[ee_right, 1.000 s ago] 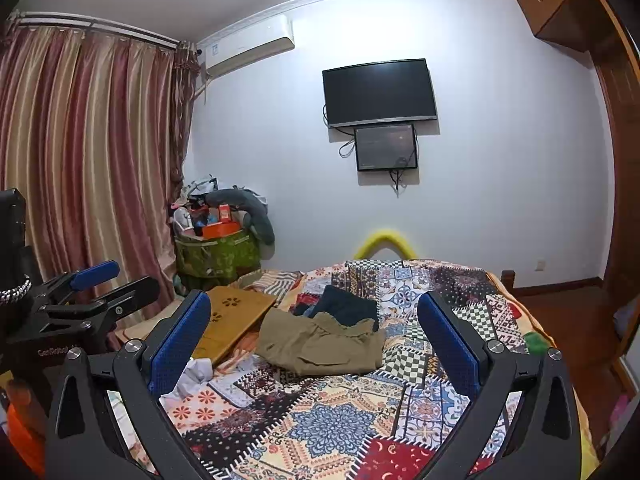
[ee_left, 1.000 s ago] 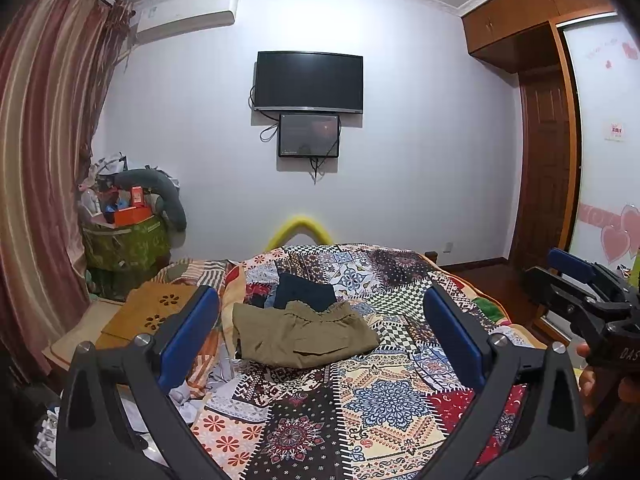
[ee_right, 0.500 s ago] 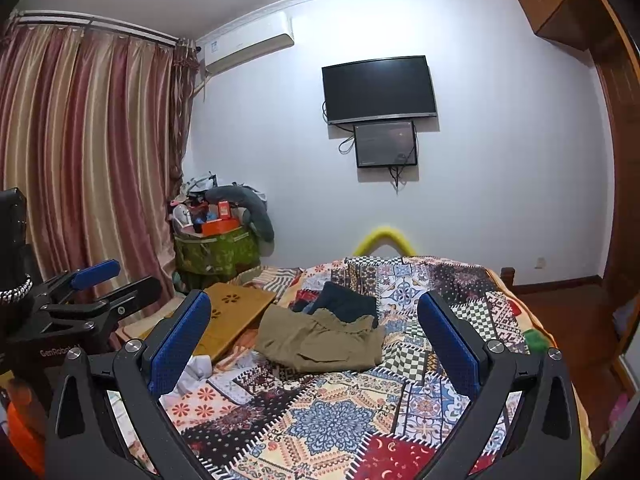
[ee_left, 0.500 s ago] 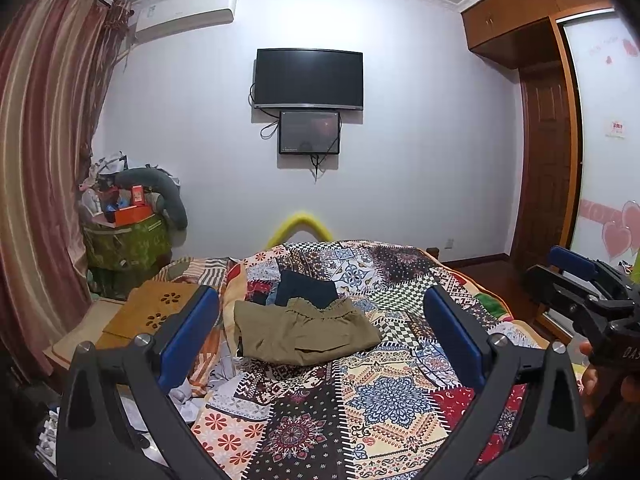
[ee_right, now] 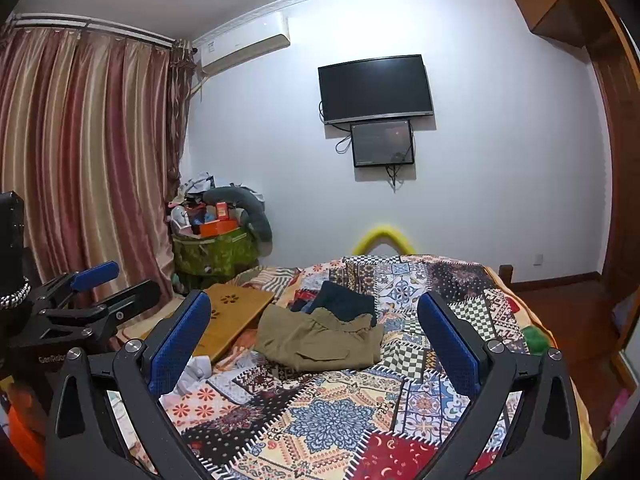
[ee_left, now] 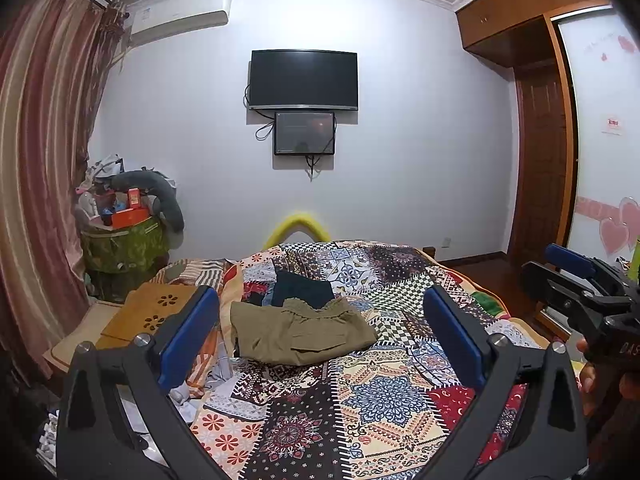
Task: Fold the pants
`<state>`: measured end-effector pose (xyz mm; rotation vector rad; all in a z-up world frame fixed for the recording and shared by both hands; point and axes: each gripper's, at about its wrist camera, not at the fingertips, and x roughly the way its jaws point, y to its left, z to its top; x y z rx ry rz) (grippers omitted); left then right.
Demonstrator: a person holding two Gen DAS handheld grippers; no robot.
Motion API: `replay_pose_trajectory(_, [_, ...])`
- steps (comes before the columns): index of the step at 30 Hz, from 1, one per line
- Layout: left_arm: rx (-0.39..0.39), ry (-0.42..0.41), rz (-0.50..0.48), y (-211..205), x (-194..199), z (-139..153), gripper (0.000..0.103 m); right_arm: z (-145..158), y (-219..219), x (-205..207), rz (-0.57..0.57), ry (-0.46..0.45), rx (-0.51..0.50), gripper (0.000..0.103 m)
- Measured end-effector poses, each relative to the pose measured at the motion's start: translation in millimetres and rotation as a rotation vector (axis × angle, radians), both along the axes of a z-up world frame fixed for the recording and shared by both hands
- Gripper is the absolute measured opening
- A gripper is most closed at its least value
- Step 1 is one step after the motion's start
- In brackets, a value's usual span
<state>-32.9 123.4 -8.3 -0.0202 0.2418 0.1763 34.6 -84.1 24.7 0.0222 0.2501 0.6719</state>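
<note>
— While both claws hang spread wide and empty, where are the pants?

— Olive pants lie rumpled mid-quilt, just before a dark garment. My left claw and right claw are well short.

— Handling?

— Soft, light, floppy, I reckon; I'd pinch the waistband corners.

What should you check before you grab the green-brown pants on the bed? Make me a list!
1. Left gripper open: ok.
2. Right gripper open: ok.
3. Both grippers empty: ok.
4. Olive pants within reach: not ok, they lie farther up the quilt.
5. Pants free on top: ok, though their far edge overlaps a dark garment.
6. Pants spread flat: not ok, they look bunched.
</note>
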Motion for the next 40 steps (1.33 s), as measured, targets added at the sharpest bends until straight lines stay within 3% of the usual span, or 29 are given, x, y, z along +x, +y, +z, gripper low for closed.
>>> replay_pose_trajectory(40, [-0.024,0.020,-0.015,-1.5,6.4,-5.7,0.103,-4.4,-1.8,0.8,-0.019,0.010,0.004,0.103])
